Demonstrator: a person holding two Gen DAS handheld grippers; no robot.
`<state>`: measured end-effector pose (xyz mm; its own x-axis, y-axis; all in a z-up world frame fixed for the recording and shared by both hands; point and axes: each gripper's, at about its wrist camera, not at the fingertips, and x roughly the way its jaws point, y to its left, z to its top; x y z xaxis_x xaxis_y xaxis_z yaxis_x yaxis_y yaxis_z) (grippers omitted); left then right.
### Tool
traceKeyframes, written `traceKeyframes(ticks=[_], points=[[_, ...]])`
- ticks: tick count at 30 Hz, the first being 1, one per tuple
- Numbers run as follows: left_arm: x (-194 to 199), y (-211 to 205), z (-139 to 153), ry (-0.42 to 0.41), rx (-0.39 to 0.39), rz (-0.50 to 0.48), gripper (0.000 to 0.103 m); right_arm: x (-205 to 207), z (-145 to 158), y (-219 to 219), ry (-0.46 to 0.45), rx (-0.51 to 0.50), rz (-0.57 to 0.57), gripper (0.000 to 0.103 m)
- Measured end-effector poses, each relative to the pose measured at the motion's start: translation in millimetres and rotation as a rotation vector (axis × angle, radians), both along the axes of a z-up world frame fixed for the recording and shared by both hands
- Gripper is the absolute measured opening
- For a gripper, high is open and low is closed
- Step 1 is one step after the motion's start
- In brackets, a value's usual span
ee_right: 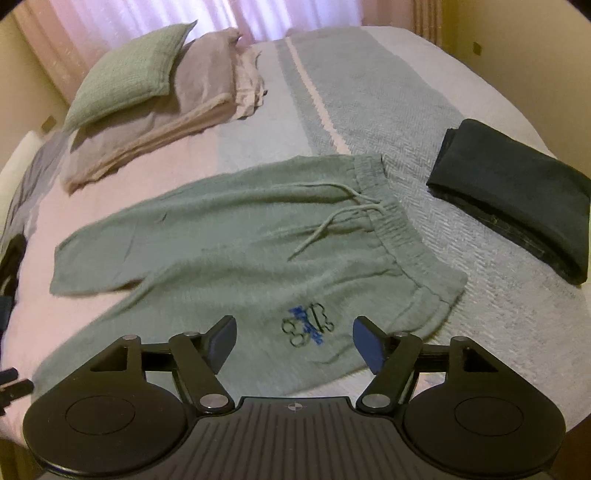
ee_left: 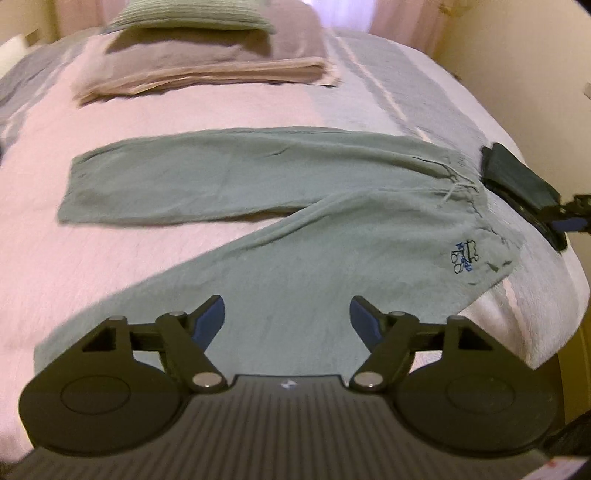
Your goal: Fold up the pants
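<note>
The sage-green knit pants (ee_left: 280,206) lie flat and unfolded on the bed (ee_left: 155,114), which wears a pale pink and grey-blue striped bedspread; the two legs splay apart in a V toward the left of both views, and the elastic waistband with its loose drawstring (ee_right: 332,218) lies to the right, near the bed's edge; a small blue and black embroidered logo (ee_right: 308,325) sits on the near hip.

Just beside the waistband, apart from it, rests a dark folded garment (ee_right: 517,195); at the far end of the bed a stack of mauve and beige folded blankets (ee_right: 177,107) carries a green textured cushion (ee_right: 133,70), well clear of the pants; nothing lies on the pants themselves.

The left gripper (ee_left: 286,319) hangs above the near leg with its blue-padded jaws wide apart and nothing between them; the right gripper (ee_right: 295,341) hangs over the logo, likewise spread and empty.

The left wrist view takes in the far leg to its cuff, while the near leg runs under the gripper out of sight, and shows part of the right gripper at its right edge beside the dark garment; the right wrist view shows the waistband gathers, the drawstring and the dark garment plainly, and a pink curtain (ee_right: 147,18) behind the bed.
</note>
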<state>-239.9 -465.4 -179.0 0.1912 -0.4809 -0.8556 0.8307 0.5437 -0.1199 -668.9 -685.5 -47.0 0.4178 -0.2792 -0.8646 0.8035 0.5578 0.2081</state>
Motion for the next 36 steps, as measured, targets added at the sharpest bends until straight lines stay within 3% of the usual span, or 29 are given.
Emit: traceKeyframes(ticks=[7, 15, 20, 28, 36], points=[[-46.5, 41.2, 23.3, -0.021, 0.001, 0.172, 0.086, -39.0, 8.4, 3.6, 0.003, 0.007, 0.105, 0.069], [-90.0, 66.4, 40.3, -0.023, 0.039, 0.29, 0.09, -57.8, 17.4, 11.9, 0.021, 0.017, 0.156, 0.07], [-95.0, 81.3, 42.6, -0.035, 0.074, 0.335, 0.093, -49.8, 20.6, 27.8, 0.029, 0.003, 0.176, 0.07], [-87.8, 104.8, 39.8, -0.039, 0.126, 0.395, 0.096, -10.9, 13.1, 64.5, 0.056, 0.005, 0.296, 0.07], [-84.9, 112.3, 37.2, -0.035, 0.144, 0.407, 0.097, 1.3, 12.0, 73.5, 0.08, -0.007, 0.321, 0.07]])
